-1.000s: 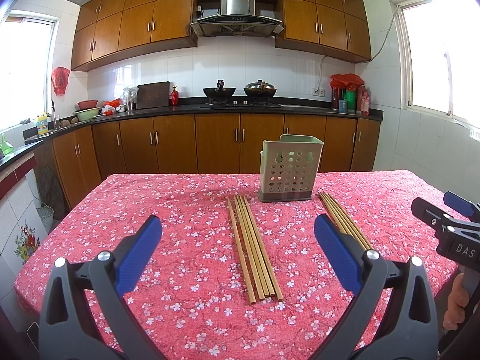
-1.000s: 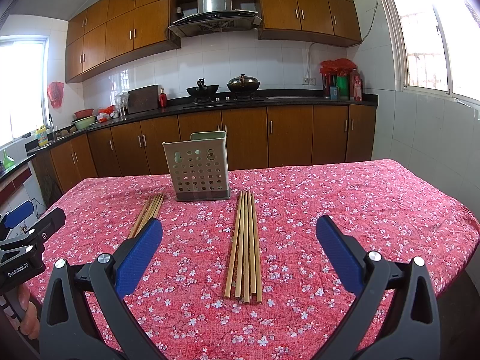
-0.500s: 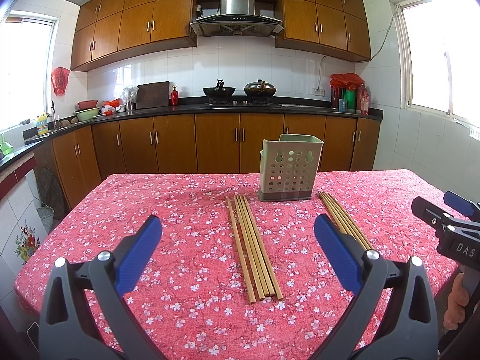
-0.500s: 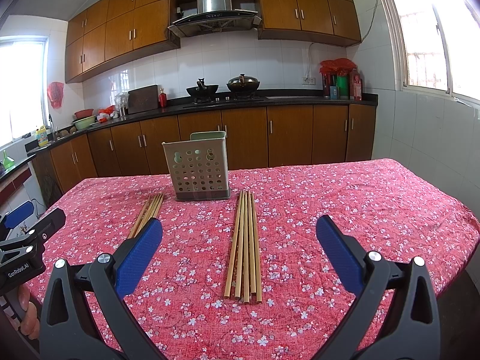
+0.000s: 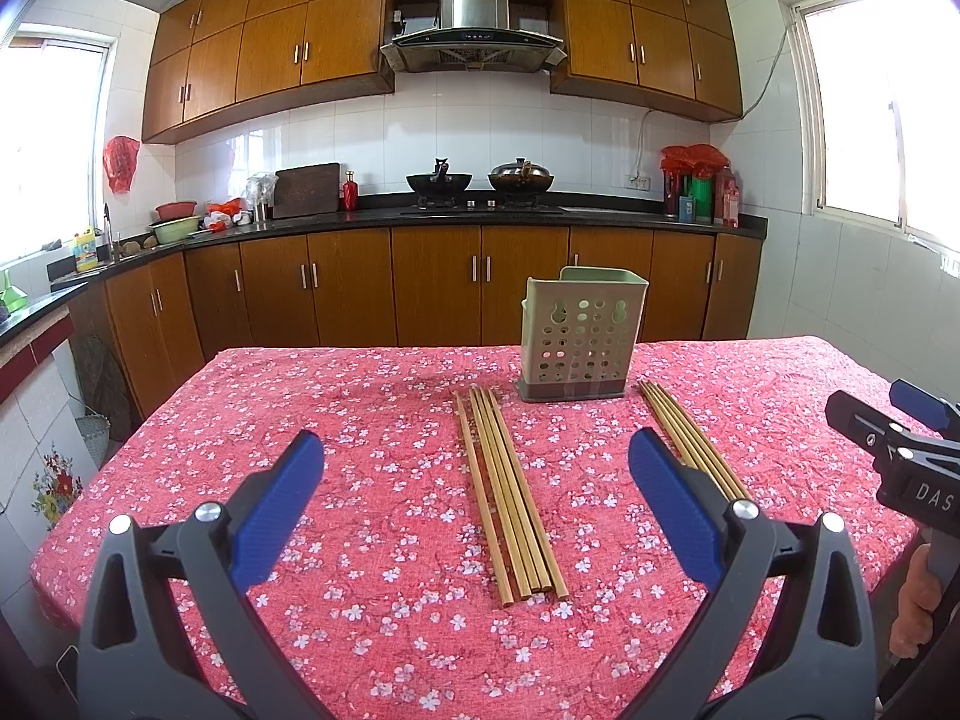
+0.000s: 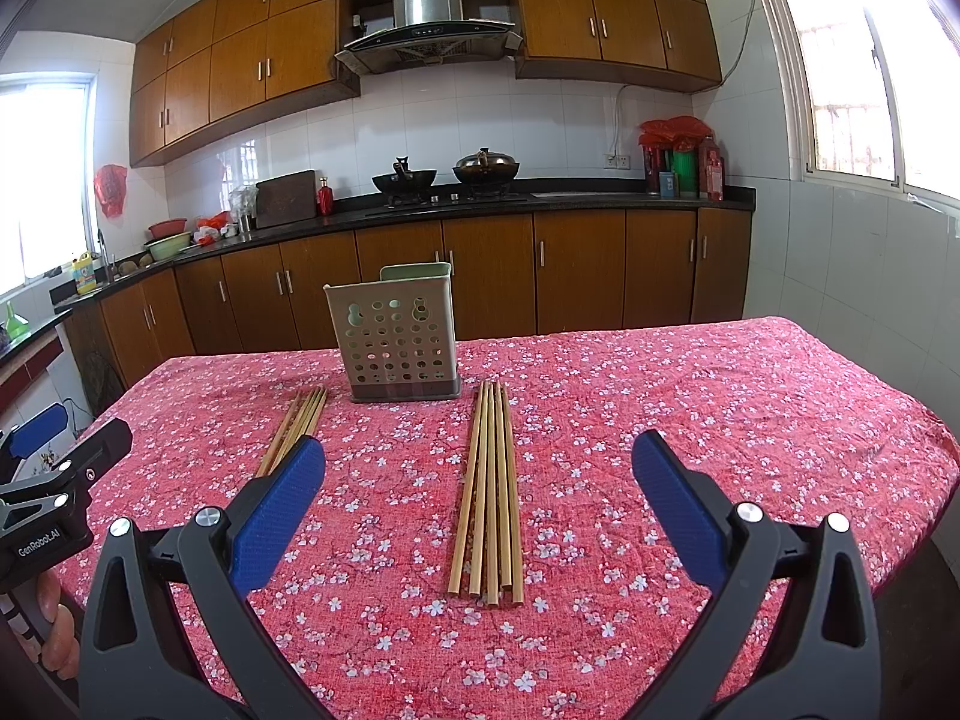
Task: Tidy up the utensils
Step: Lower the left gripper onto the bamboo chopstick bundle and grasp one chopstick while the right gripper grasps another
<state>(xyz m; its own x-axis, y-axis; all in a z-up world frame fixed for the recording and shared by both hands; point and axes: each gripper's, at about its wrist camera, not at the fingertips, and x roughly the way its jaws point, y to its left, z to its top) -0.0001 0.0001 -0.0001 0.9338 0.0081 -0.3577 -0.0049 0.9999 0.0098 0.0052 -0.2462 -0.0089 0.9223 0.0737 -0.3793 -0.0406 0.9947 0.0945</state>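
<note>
We have not started: our left gripper (image 5: 474, 480) and right gripper (image 6: 477, 480) both gape wide, holding nothing. Each has a chopstick bundle (image 5: 510, 492) (image 6: 489, 486) lying straight ahead between its fingers, the holder (image 5: 581, 333) beyond looking empty.

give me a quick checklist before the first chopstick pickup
1. Left gripper open and empty: ok.
2. Right gripper open and empty: ok.
3. Left chopstick bundle flat on the tablecloth, nothing on it: ok.
4. Right chopstick bundle flat, nothing on it: ok.
5. Utensil holder upright between the bundles: ok.
6. Holder compartments empty: cannot tell.
</note>
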